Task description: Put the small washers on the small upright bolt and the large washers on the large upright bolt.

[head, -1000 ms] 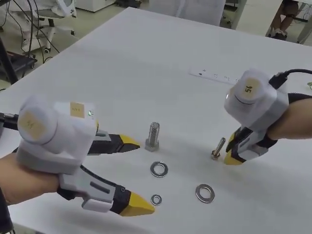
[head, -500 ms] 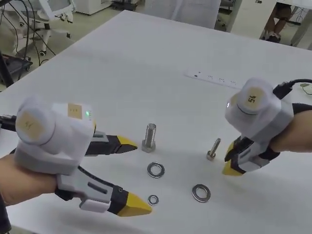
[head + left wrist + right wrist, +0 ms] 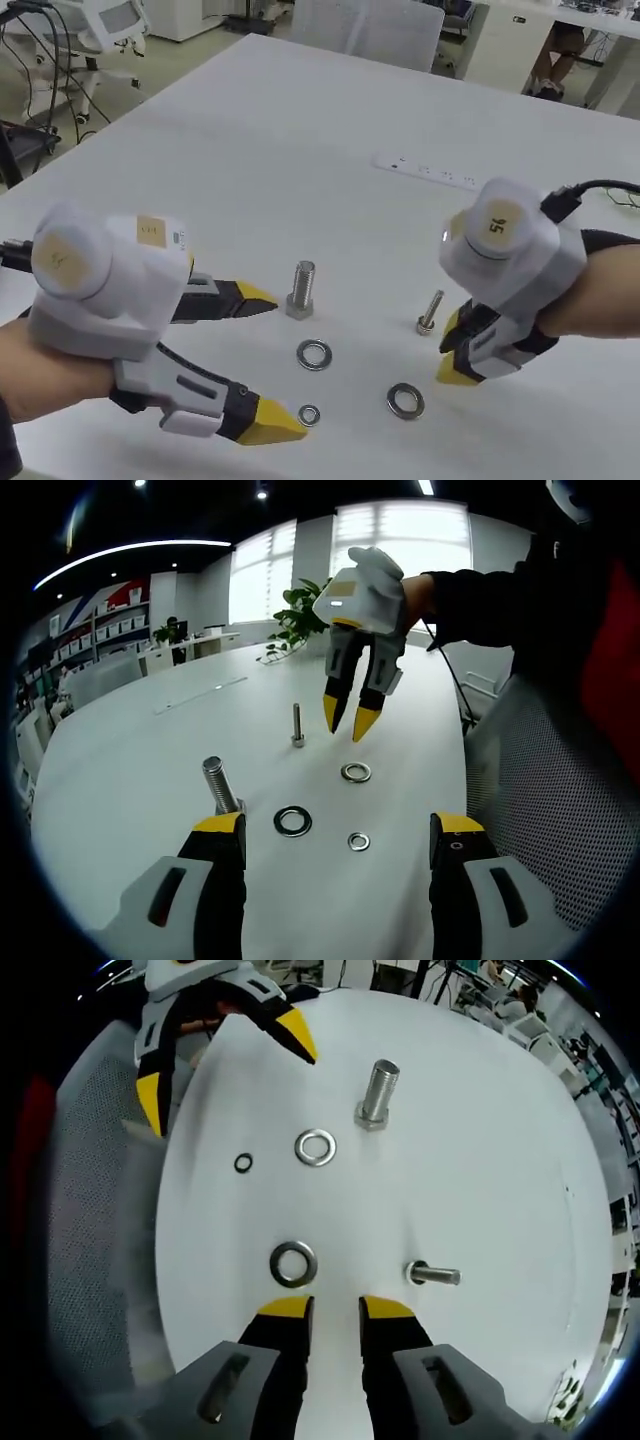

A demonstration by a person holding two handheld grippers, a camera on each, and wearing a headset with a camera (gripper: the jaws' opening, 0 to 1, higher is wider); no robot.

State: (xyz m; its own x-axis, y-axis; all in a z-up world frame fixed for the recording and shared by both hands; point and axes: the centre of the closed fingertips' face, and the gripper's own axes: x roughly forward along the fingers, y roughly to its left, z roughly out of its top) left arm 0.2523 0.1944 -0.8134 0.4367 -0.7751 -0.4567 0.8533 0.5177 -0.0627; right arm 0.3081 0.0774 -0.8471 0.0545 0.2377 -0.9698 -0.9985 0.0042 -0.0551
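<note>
Hovering over the table [image 3: 300,140], not gripping anything.
Holding the left gripper [image 3: 282,365] wide open just beside the large upright bolt [image 3: 301,290], with one large washer [image 3: 314,354] and the small washer [image 3: 309,414] lying nearer than that bolt; dangling the right gripper [image 3: 452,372], jaws nearly together, beyond the small upright bolt [image 3: 430,312], with the second large washer [image 3: 405,401] by its tips. Leaving loads of bare tabletop from the large bolt out to the far edge.

On the tabletop [image 3: 300,150], large bolt [image 3: 301,289] stands left of small bolt [image 3: 430,312]. Before them lie a large washer [image 3: 314,354], small washer [image 3: 309,414] nearer still, second large washer [image 3: 405,401] rightward.
</note>
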